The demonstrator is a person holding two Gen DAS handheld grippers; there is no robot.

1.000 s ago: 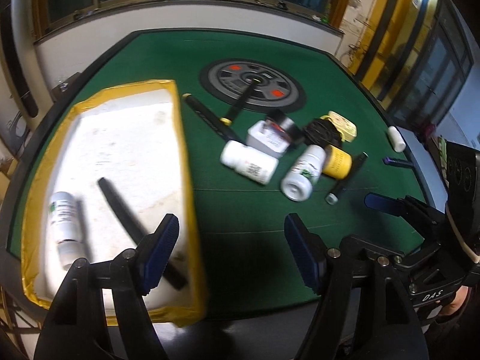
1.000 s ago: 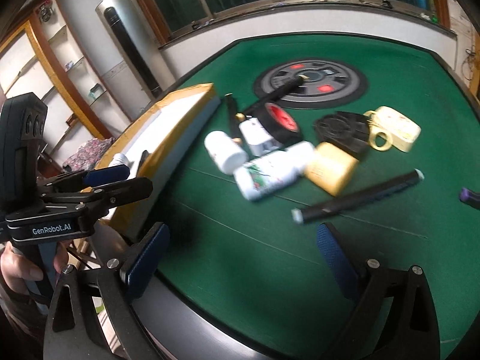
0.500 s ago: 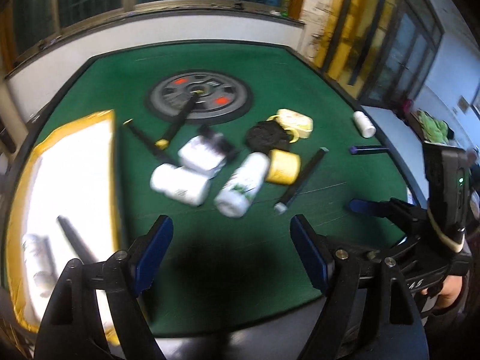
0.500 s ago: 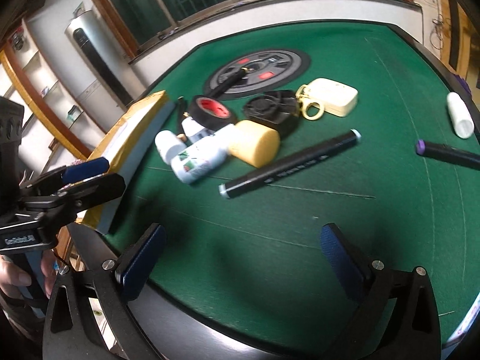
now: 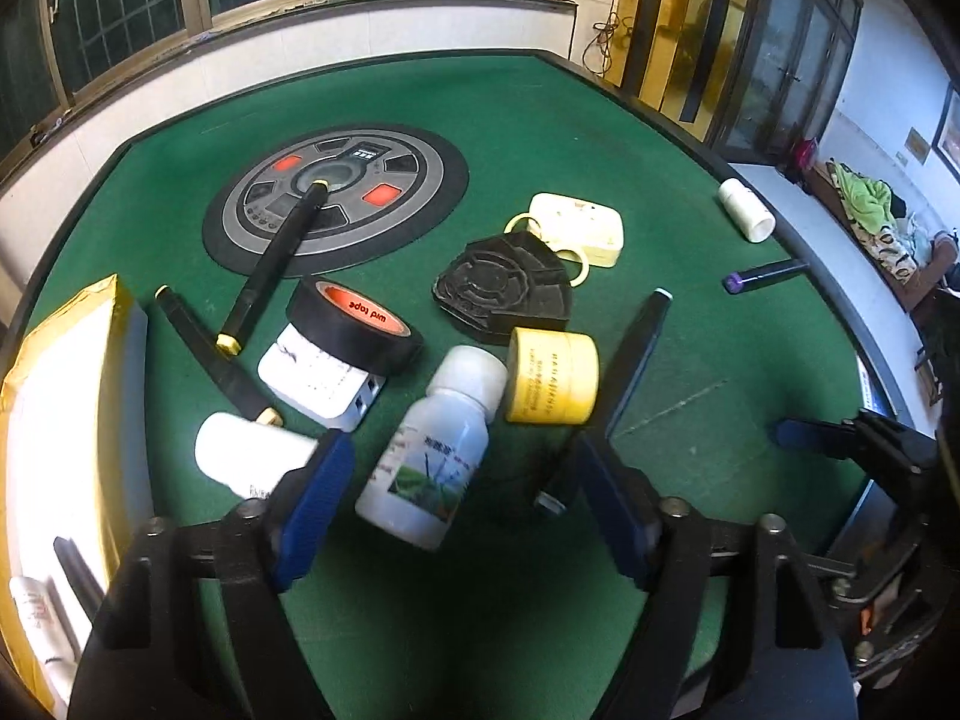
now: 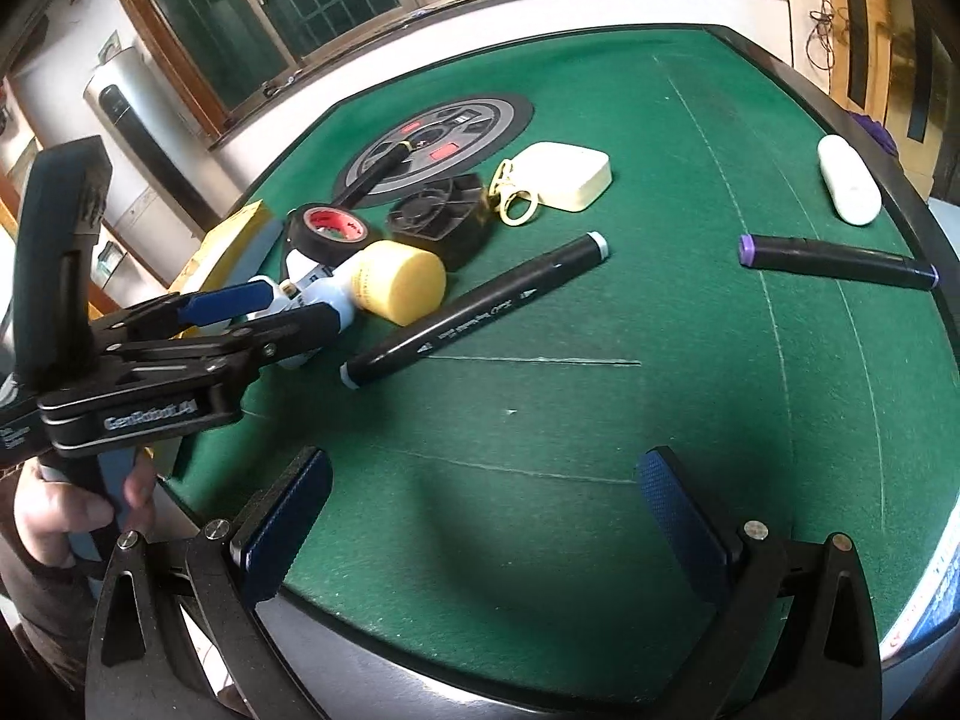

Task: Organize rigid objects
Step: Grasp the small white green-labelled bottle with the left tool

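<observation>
At the far left, a yellow-taped white box is seen. The left gripper is held wide open around a labelled white plastic bottle, ungrasped. The right gripper is spread wide over green felt, empty.

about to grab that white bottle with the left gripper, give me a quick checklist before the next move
1. Left gripper open: ok, jaws spread wide and empty.
2. White plastic bottle with the green label between the fingers: ok, it lies on its side in the gap.
3. Clearance from neighbours: not ok, the yellow cylindrical jar touches the bottle's cap and a plain white bottle lies behind the left finger.
4. Black marker with grey cap: not ok, its end sits by the right finger.
5. Right gripper: ok, open, empty, away from the bottle.
6. Tape-edged white box has room: cannot tell, mostly out of view.
</observation>
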